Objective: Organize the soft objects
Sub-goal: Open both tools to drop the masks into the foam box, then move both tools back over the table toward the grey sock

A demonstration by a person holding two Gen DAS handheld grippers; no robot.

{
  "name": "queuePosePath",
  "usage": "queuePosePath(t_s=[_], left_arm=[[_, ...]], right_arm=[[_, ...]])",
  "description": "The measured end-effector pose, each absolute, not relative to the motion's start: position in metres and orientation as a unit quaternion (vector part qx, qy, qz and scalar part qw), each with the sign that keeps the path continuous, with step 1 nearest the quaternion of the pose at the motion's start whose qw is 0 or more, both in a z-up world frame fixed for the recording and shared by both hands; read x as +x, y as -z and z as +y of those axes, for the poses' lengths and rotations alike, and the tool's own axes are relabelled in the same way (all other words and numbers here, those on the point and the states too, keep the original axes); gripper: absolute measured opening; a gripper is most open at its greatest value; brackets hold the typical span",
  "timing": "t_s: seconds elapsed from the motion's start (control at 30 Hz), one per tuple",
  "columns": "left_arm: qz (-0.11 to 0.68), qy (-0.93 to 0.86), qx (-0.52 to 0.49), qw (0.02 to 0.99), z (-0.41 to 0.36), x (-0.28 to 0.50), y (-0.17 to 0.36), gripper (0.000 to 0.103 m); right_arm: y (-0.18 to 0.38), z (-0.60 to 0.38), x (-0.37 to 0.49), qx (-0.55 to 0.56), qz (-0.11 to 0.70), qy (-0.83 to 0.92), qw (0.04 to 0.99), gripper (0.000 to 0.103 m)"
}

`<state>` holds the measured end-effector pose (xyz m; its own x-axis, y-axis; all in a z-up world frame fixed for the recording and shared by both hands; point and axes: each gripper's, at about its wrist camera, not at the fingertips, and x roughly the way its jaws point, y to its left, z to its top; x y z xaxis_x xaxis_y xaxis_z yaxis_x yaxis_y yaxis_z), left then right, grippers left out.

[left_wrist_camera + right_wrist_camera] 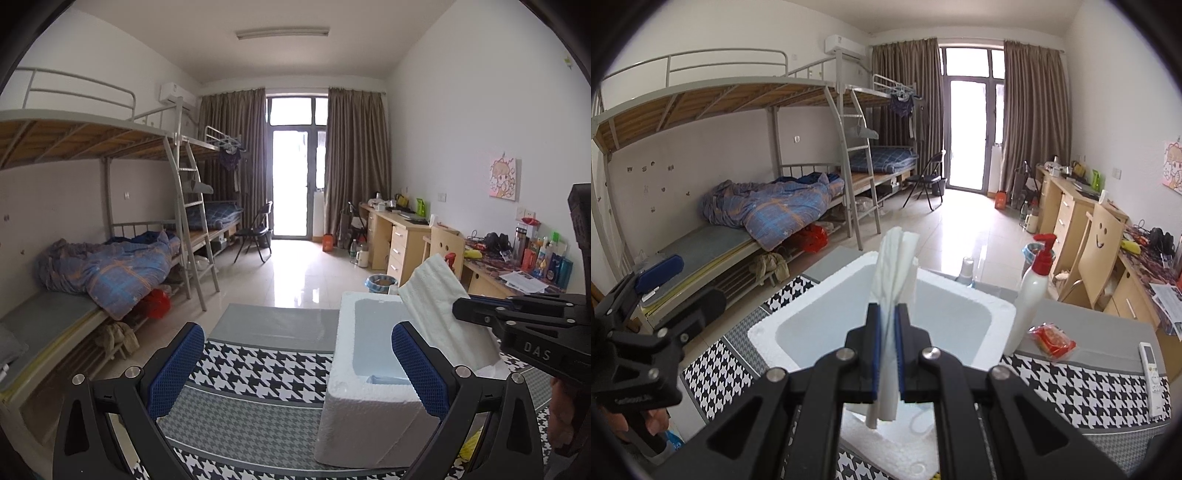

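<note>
A folded white cloth (894, 266) stands upright between the pads of my right gripper (887, 350), which is shut on it. It hangs over the opening of a white foam box (764, 332) on the houndstooth tablecloth. In the left wrist view the same cloth (439, 302) sits at the box's (354, 424) far right side, pinched by the right gripper (476, 314) that reaches in from the right. My left gripper (297, 373) is open and holds nothing; its blue fingertips (177, 369) frame the box's left half. Seen from the right wrist, the left gripper (646, 295) is left of the box and apart from it.
Right of the box stand a white pump bottle (1038, 284) with a red top, a red packet (1052, 339) and a white remote (1152, 373). A spray bottle cap (967, 267) shows behind the box. Bunk beds (110, 266) line the left wall, desks (402, 236) the right.
</note>
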<state>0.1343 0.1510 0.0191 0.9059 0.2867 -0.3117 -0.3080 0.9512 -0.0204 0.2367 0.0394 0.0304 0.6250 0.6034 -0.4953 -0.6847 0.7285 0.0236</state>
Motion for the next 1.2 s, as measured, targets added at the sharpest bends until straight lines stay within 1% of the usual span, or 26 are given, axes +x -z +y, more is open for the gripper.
queuePosePath(t_s=[0.03, 0.1, 0.13, 0.17, 0.23, 0.27, 0.5, 1.2], left_arm=[[0.155, -0.151, -0.036, 0.976, 0.152, 0.133, -0.018, 0.102], [0.155, -0.152, -0.039, 0.975, 0.152, 0.132, -0.017, 0.102], [0.155, -0.152, -0.040, 0.975, 0.151, 0.132, -0.018, 0.102], [0.155, -0.152, -0.041, 0.975, 0.152, 0.132, -0.018, 0.102], [0.155, -0.153, -0.041, 0.975, 0.153, 0.131, -0.017, 0.102], [0.155, -0.154, -0.042, 0.975, 0.153, 0.131, -0.017, 0.102], [0.149, -0.157, -0.043, 0.975, 0.154, 0.125, -0.016, 0.102], [0.145, -0.145, -0.043, 0.978, 0.141, 0.109, -0.021, 0.102]], right_arm=[[-0.030, 0.041, 0.237, -0.085, 0.244, -0.360, 0.896, 0.010], [-0.028, 0.043, 0.239, -0.088, 0.246, -0.361, 0.895, 0.021], [-0.028, 0.044, 0.241, -0.087, 0.249, -0.359, 0.896, 0.039], [-0.027, 0.045, 0.241, -0.085, 0.249, -0.357, 0.896, 0.062], [-0.028, 0.042, 0.240, -0.077, 0.240, -0.352, 0.901, 0.082], [-0.029, 0.041, 0.239, -0.073, 0.236, -0.352, 0.903, 0.084], [-0.028, 0.037, 0.239, -0.069, 0.244, -0.361, 0.897, 0.084], [-0.032, 0.018, 0.209, -0.079, 0.220, -0.363, 0.902, 0.084]])
